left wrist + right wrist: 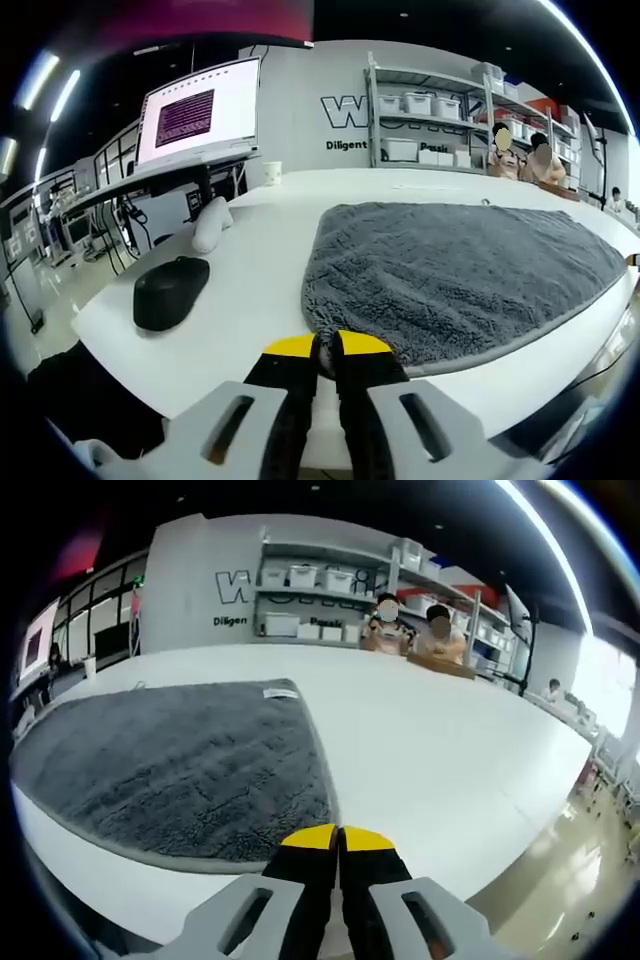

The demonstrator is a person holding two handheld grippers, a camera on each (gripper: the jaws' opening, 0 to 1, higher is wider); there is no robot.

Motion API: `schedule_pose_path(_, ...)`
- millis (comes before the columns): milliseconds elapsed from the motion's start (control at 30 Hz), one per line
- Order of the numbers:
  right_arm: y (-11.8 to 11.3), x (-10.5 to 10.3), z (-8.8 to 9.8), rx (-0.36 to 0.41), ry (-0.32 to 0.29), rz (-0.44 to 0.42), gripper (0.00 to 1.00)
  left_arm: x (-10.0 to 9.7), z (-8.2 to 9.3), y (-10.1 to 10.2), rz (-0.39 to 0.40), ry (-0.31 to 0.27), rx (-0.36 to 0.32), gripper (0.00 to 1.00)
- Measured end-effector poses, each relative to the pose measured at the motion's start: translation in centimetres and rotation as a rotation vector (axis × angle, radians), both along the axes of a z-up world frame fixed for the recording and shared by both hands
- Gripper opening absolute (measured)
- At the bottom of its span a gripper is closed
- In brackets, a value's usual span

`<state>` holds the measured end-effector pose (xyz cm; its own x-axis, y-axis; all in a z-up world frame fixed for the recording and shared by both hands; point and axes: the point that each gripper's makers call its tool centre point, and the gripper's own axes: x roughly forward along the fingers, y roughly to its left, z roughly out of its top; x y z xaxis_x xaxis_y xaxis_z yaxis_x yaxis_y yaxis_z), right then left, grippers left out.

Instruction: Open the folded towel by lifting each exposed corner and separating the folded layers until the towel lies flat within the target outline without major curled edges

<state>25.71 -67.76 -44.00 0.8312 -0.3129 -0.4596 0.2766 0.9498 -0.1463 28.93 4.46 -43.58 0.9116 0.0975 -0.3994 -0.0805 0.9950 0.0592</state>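
- Left tool (327,345) pinched tight on the near corner of the grey towel (460,275), yellow tips together with fabric between them.
- Right tool (339,838) closed too, tips meeting at the towel's (170,760) near edge; whether cloth is caught there, hard to tell.
- Towel lies spread on the white surface (430,750), a small label (280,692) at its far corner.
- Black mouse (170,290) sits left of it.
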Motion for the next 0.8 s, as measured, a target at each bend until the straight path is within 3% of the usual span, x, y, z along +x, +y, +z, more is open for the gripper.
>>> schedule_pose_path(167,0.1,0.1,0.1,-0.049,0.029,0.010,0.00,0.0,0.0,-0.1,-0.007,0.012,0.023,0.06)
schedule_pose_path(233,0.0,0.1,0.3,-0.024,0.000,0.001,0.00,0.0,0.1,-0.1,-0.008,0.015,0.029,0.06)
schedule_pose_path(300,-0.1,0.3,1.1,0.024,-0.067,-0.025,0.00,0.0,0.1,-0.1,-0.007,0.013,0.028,0.06)
schedule_pose_path(400,0.1,0.6,1.6,0.063,-0.098,-0.016,0.01,0.0,0.1,-0.1,-0.002,0.008,0.024,0.06)
schedule_pose_path(467,0.0,0.7,1.4,0.073,-0.089,-0.027,0.11,0.0,0.1,-0.1,-0.001,0.007,0.025,0.06)
schedule_pose_path(533,-0.3,0.4,0.7,0.049,-0.048,-0.037,0.08,0.0,0.1,-0.1,-0.002,0.007,0.026,0.06)
schedule_pose_path(800,0.4,0.4,0.0,0.105,-0.055,-0.022,0.03,0.0,0.1,-0.1,-0.003,0.008,0.024,0.06)
